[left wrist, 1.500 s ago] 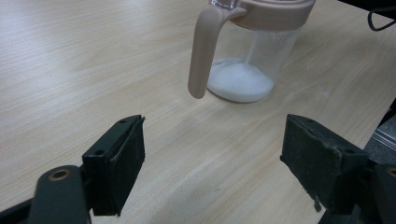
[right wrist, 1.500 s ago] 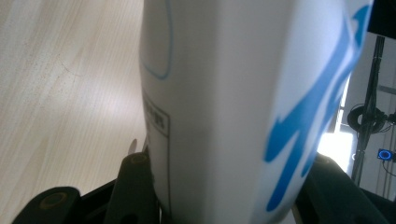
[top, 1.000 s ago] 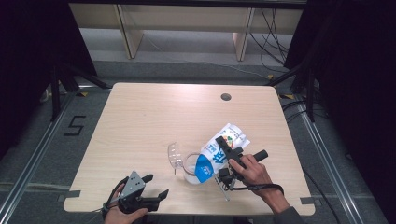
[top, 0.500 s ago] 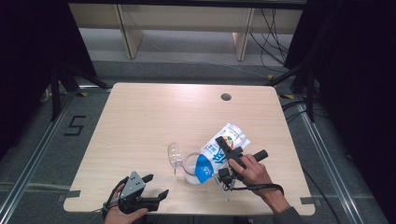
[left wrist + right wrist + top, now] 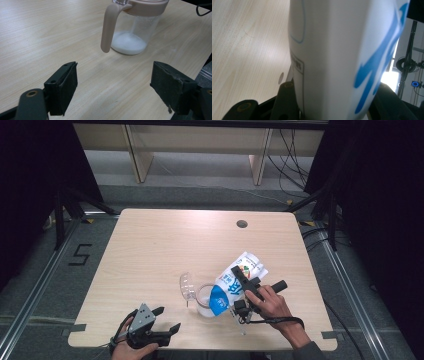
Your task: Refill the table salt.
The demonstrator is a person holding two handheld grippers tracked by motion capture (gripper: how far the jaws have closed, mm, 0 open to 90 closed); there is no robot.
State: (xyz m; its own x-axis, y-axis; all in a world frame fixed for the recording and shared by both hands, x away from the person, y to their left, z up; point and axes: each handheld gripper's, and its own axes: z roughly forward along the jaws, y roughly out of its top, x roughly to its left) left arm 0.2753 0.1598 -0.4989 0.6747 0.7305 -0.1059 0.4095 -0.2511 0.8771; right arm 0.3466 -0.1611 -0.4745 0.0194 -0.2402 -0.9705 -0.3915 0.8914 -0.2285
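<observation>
This looks like a recording lab. A bare wooden table (image 5: 165,250) stands on grey floor between dark curtains (image 5: 380,195). Beside the table, metal rails (image 5: 345,285), loose cables (image 5: 295,145) and a taped number (image 5: 81,255) mark the floor.

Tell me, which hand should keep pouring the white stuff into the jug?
Right. Its gripper already grips the tipped bag over the jug. The left gripper sits open, holding nothing.

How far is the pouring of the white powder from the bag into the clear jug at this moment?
Done: the jug has its lid flipped open, and a shallow layer of white powder covers its bottom. In hand: the right gripper clamps the white and blue bag, tilted mouth-down over the jug; its jaws have just been closing on it. The left gripper waits open on the table. Left: most of the jug is unfilled; the lid needs shutting.
</observation>
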